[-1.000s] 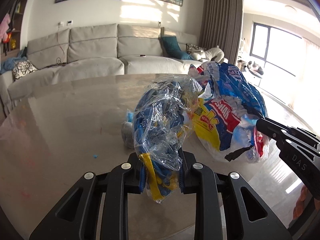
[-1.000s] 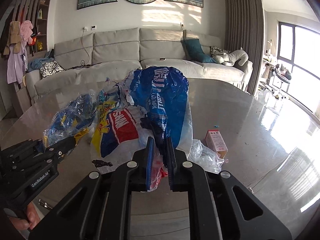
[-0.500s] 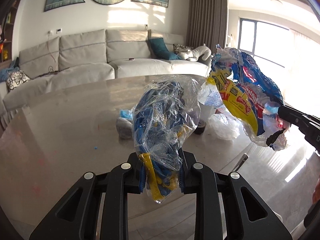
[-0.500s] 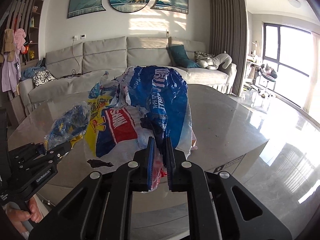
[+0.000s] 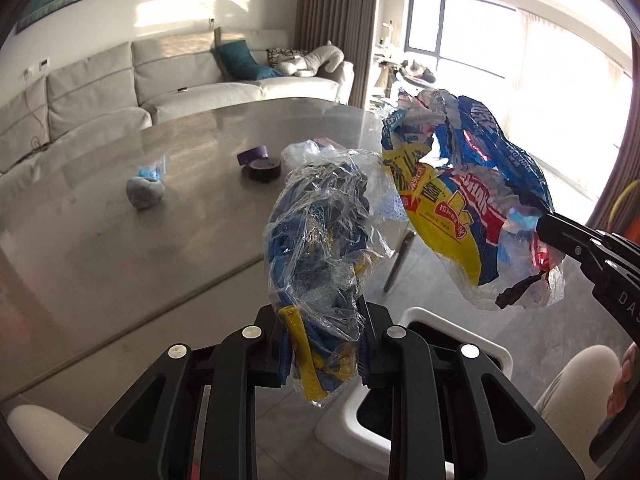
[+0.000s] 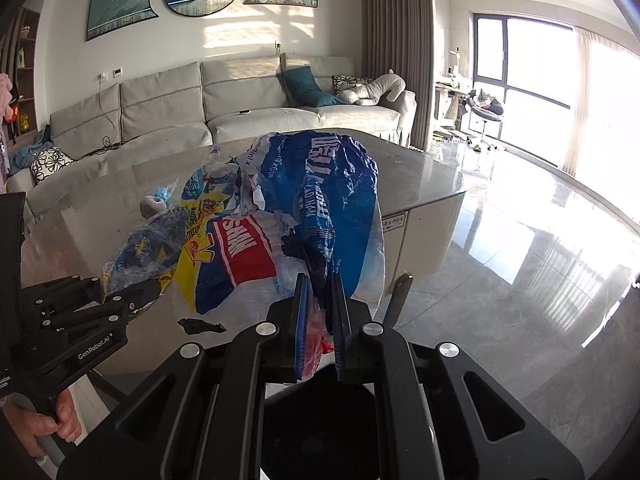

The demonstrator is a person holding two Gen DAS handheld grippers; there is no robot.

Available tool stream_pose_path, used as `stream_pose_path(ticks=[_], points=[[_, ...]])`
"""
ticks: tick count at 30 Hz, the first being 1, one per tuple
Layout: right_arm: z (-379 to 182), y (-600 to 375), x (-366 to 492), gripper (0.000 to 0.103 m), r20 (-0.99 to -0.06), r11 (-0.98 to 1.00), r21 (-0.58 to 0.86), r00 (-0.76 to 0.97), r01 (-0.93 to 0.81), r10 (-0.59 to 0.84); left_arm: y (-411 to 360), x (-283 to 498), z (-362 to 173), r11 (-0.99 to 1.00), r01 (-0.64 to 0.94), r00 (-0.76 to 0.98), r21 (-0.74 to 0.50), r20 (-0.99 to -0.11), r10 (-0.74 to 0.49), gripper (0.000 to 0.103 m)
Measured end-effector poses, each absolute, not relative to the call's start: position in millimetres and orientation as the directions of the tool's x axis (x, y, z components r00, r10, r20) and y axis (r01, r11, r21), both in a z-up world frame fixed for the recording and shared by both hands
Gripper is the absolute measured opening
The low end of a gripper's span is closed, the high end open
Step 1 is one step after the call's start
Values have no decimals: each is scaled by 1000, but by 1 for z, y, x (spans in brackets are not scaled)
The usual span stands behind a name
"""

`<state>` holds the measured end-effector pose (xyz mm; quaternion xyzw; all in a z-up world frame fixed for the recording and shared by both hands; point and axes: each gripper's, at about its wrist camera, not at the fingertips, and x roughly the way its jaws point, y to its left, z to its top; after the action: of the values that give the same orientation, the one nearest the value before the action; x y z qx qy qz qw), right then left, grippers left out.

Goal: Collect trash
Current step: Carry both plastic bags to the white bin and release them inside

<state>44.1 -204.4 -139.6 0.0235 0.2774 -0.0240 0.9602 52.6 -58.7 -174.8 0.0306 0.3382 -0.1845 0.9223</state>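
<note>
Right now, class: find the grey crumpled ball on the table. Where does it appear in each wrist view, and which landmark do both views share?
Left wrist view: the grey crumpled ball sits left of centre on the table, left of the clear wrapper.
Right wrist view: the ball is small, left of centre, behind the blue and yellow bag.
Shared landmark: the teal cushion on the sofa.
</note>
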Motion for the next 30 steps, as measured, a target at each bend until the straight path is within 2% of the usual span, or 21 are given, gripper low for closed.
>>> stream_pose_path(ticks=[13, 26, 28, 29, 30], points=[[-151, -244, 0, 12, -528, 982, 66, 841, 174, -114, -124, 23, -224, 849, 522, 538, -88, -738, -407, 24], [-168, -253, -9, 12, -549, 976, 91, 828, 197, -116, -157, 11, -242, 799, 599, 488, -56, -766, -419, 26], [-172, -253, -8, 12, -555, 975, 99, 824, 199, -112, -160, 11, -246, 790, 611, 461, -55, -786, -412, 43], [-173, -253, -7, 12, -560, 975, 102, 822, 197, -108, -163, 12, -248, 792, 608, 455, -44, -799, -393, 79], [-173, -254, -7, 12, -561, 975, 102, 821, 197, -107, -162, 11, -249, 808, 589, 479, -18, -798, -367, 98]])
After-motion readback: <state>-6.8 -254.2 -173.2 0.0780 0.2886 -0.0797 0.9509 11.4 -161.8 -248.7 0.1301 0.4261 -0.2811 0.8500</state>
